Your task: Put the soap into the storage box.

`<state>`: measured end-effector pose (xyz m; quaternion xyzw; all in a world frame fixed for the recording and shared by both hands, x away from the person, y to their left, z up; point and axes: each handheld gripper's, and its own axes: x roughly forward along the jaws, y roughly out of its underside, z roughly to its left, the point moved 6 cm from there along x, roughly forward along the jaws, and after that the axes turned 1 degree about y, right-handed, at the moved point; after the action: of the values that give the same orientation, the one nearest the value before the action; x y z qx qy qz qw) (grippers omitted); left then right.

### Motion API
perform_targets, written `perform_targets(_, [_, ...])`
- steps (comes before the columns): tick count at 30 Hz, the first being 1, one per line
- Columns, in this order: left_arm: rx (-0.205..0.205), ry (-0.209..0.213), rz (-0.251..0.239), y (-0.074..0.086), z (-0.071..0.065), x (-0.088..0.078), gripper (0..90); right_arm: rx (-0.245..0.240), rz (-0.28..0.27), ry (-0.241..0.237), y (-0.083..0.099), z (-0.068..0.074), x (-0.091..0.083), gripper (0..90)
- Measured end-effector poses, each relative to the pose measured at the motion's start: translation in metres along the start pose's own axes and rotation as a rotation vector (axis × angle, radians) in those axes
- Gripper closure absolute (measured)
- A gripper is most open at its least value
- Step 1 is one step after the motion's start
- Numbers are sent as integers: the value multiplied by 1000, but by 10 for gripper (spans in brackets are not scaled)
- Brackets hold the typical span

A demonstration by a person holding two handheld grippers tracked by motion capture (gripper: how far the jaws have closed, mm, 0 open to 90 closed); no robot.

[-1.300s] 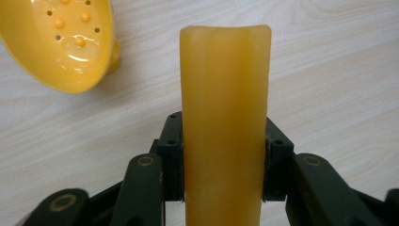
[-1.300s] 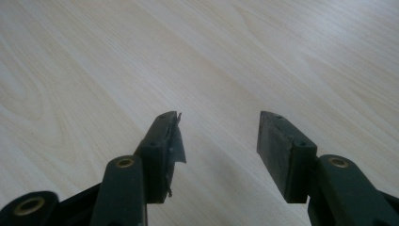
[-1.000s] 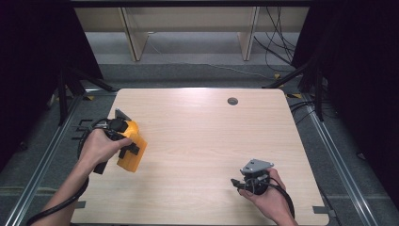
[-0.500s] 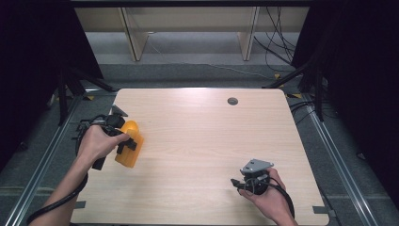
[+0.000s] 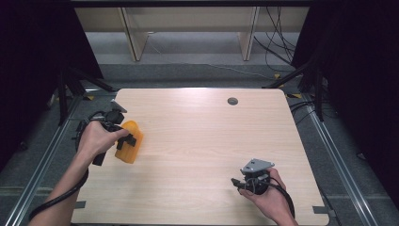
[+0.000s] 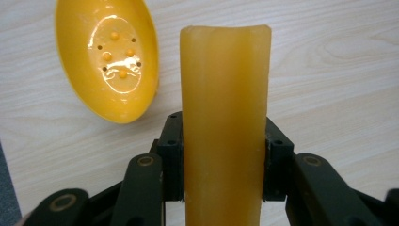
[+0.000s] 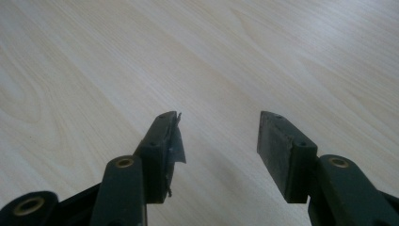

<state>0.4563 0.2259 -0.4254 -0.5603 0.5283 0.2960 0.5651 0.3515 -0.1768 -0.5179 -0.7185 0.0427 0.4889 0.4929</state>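
My left gripper [image 6: 223,157] is shut on an amber, translucent bar [image 6: 226,94]. Its black pads [image 6: 171,155] press on the bar's two long sides, and the bar sticks out past the jaws. On the table just beyond and to the left lies a yellow oval dish [image 6: 110,61] with small holes and bumps in its bottom. In the high view the left gripper [image 5: 127,139] and the bar [image 5: 126,153] are over the table's left side. My right gripper [image 7: 219,122] stands open and holds nothing. It sits low over bare wood near the front right [image 5: 235,182].
The light wooden table [image 5: 202,136] has a round grommet [image 5: 232,100] near its far edge. Metal rails run along both sides of the table. Shelf legs and cables stand behind it. Cables trail from both grippers toward the front edge.
The left hand has shifted slightly left and toward the far side with the bar, which now looks narrower and more end-on. The right hand has not moved.
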Motion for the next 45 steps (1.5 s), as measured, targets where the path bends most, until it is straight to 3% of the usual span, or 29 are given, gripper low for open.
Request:
perform_targets(8, [-13, -5, -9, -5, 7, -3, 604, 14, -1, 2, 0, 1, 0, 488])
perform_targets(18, [-31, -13, -7, -12, 12, -7, 605, -5, -4, 6, 0, -1, 0, 486])
perform_targets(45, [-85, -43, -3, -29, 29, 1, 604, 8, 5, 3, 0, -1, -2, 483])
